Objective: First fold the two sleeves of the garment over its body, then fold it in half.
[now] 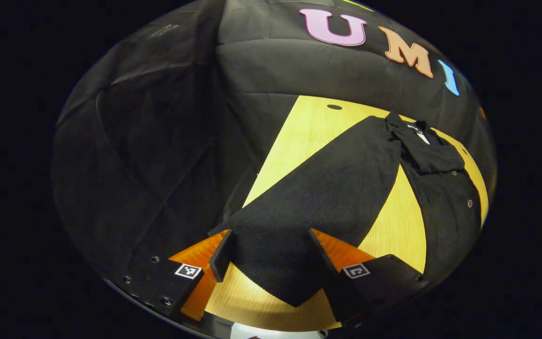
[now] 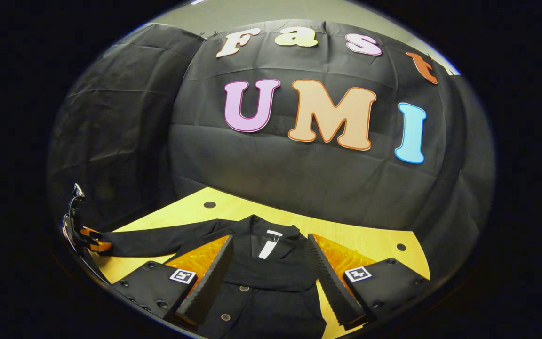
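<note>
A black corduroy jacket [image 2: 261, 306] with buttons and a white neck label [image 2: 267, 247] lies flat on the wooden table [image 2: 370, 240]. One sleeve [image 1: 327, 188] stretches out straight from the shoulder, and its cuff lies between the fingers of my left gripper [image 1: 271, 256], which is open and straddles it just above the tabletop. The jacket's body [image 1: 450, 207] is off to the right in that view, with a fold of cloth across the chest. My right gripper [image 2: 268, 278] hovers open over the collar and chest. Far left in the right gripper view, the left gripper [image 2: 87, 240] sits at the sleeve's end.
The table [image 1: 308, 127] has small round holes [image 2: 210, 205] [image 2: 401, 246] near its back corners. Black cloth walls close in right behind and to the left of it. Bare wood shows between the sleeve and the body [image 1: 400, 226].
</note>
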A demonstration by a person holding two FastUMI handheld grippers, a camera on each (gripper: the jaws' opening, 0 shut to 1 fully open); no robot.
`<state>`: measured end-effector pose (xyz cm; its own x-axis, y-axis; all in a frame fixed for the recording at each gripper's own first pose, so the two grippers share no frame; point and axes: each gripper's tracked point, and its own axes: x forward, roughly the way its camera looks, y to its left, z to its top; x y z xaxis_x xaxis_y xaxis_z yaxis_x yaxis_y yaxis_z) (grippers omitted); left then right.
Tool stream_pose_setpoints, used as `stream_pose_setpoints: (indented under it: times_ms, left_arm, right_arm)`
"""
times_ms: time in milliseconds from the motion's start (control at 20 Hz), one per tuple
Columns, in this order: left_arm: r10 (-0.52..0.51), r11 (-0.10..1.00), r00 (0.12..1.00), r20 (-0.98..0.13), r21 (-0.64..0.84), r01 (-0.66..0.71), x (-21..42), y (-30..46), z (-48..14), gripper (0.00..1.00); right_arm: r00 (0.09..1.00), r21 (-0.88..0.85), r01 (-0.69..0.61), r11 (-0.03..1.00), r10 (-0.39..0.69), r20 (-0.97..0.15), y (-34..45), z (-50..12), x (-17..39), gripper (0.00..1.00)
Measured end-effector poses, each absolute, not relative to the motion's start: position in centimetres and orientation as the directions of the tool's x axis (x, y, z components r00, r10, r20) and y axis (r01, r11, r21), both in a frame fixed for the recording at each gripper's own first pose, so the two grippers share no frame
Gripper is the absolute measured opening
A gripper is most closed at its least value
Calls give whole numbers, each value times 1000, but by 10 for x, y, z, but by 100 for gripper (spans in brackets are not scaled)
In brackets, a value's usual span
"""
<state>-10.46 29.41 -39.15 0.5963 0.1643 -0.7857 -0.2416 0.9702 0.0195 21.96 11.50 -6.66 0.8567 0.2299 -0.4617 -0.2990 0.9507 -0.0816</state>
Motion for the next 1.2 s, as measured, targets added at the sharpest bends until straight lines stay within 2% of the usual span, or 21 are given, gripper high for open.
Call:
stream_pose_setpoints:
  times_ms: [50,250,300,400,550,650,750,900,950,1050,1200]
  left_arm:
    - [167,970,605,-779,21,-240,-104,290,-390,90]
    - [180,976,617,-766,60,-210,-99,275,-392,36]
    - [195,973,612,-766,70,-222,-97,275,-393,19]
    - [215,967,596,-774,81,-242,-95,273,-393,7]
    - [192,963,577,-794,39,-266,-97,268,-388,0]
    - [149,946,616,-774,-69,-316,-89,262,-378,0]
    - [148,942,662,-734,-99,-321,-73,260,-351,0]
    - [142,958,729,-669,-93,-272,-44,252,-306,0]
    - [132,962,758,-639,-100,-252,-33,247,-291,0]
    - [121,969,809,-576,-110,-223,-7,233,-257,0]
    - [89,984,856,-509,-87,-153,20,206,-219,0]
  right_arm:
    - [856,-82,-300,950,231,-463,114,-68,219,99]
    - [854,-84,-308,948,236,-464,114,-67,215,99]
    - [853,-85,-311,947,238,-465,115,-66,214,99]
    - [850,-87,-315,945,241,-469,115,-67,213,100]
    - [848,-88,-324,942,248,-469,114,-67,211,99]
    - [851,-91,-324,942,248,-462,111,-63,209,99]
    - [863,-87,-313,946,245,-442,105,-57,210,100]
    - [863,-59,-314,948,259,-433,102,-55,209,100]
    - [863,-59,-316,947,261,-432,99,-55,208,97]
    - [872,-59,-308,949,257,-417,91,-52,204,100]
    - [876,-28,-303,953,267,-402,80,-53,197,99]
